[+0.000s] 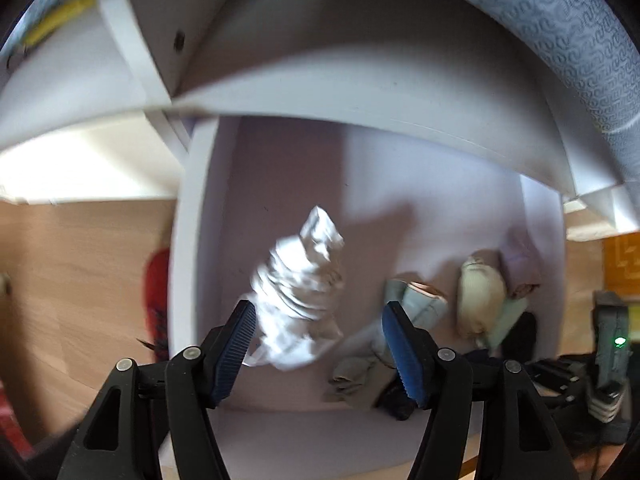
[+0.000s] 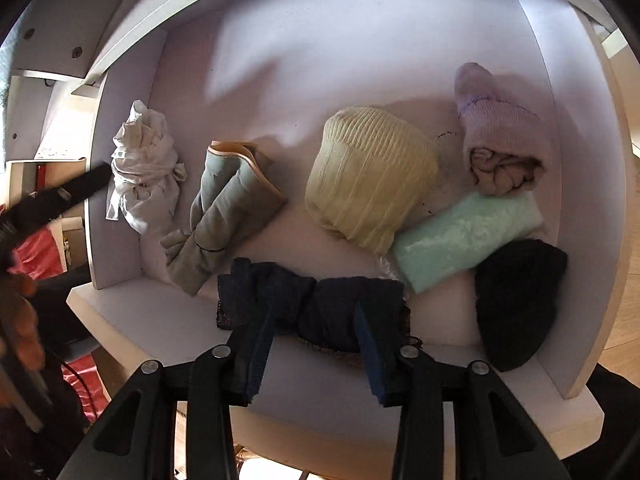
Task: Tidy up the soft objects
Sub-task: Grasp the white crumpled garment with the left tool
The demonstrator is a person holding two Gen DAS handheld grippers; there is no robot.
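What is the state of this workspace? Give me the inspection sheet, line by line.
Surface: white shelf compartment, bare at the back.
Job's things: white bundle, grey-green socks, yellow knit, lilac roll, mint roll, black knit, navy lace bundle at the front edge.
Clutter: nothing seen.
Grippers: right claw pinches the navy lace bundle; left claw open, facing the white bundle.
Cables: dark cord, lower left.
Surroundings: wooden floor, red item, blurred.

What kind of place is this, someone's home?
Probably a home: a white shelf compartment holds rolled soft clothes, such as a yellow knit bundle and a white cloth, above a wooden floor.
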